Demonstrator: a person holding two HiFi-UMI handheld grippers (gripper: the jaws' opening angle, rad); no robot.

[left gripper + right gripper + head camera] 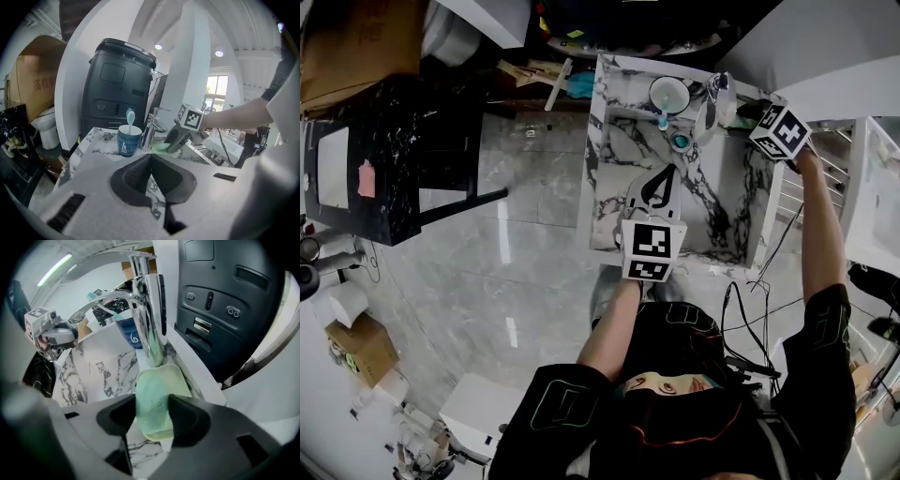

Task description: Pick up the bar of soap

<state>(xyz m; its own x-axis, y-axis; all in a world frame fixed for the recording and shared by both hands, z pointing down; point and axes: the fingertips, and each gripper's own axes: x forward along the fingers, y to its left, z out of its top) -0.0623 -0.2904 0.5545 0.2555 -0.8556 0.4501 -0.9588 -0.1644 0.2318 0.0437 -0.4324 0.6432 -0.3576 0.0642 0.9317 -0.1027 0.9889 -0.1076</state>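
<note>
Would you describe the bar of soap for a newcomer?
On the marble counter, find the chrome tap. At its foot, between the jaws of the right gripper, is the bar of soap: a pale green rounded slab, unlike the blue cup.

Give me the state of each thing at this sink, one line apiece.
Right gripper: shut on the soap.
Left gripper: shut, nothing between its fingers.
Soap: clamped between the fingers, beside the faucet.
Faucet: no water running.
Cup: upright, toothbrush standing in it.
</note>
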